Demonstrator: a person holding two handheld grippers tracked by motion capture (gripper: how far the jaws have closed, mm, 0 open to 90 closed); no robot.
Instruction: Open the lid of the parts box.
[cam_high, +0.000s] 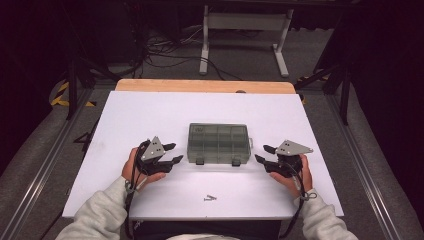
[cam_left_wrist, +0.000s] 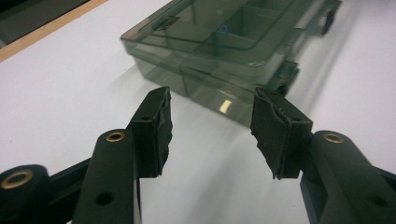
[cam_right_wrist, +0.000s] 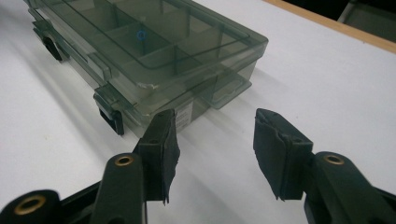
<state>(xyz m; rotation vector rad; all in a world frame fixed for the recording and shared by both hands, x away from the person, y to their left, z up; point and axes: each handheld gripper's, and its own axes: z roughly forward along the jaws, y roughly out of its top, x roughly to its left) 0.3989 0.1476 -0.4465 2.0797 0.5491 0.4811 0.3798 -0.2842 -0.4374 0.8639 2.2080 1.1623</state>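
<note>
Box (cam_high: 218, 143) lid down mid-table, my left gripper (cam_high: 171, 153) and right gripper (cam_high: 263, 154) flanking its near corners, jaws apart and empty, so I'm at approach; next I'd guess the two front latches (cam_high: 200, 161) need popping, screws (cam_high: 210, 198) nearer me.

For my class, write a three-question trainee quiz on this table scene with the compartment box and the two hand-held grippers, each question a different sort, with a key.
1. True or false: the lid of the smoky transparent plastic compartment box is closed.
2. Multiple choice: where do the small metal screws lie on the white tabletop? A) inside the box B) between the box and the person C) beyond the box, by the wooden edge
3. Fill in: the left gripper and the right gripper each have jaws that are ____ with nothing between them.

Key: 1 true, the two dark latches sit on its near side. 2 B. 3 open.
</note>
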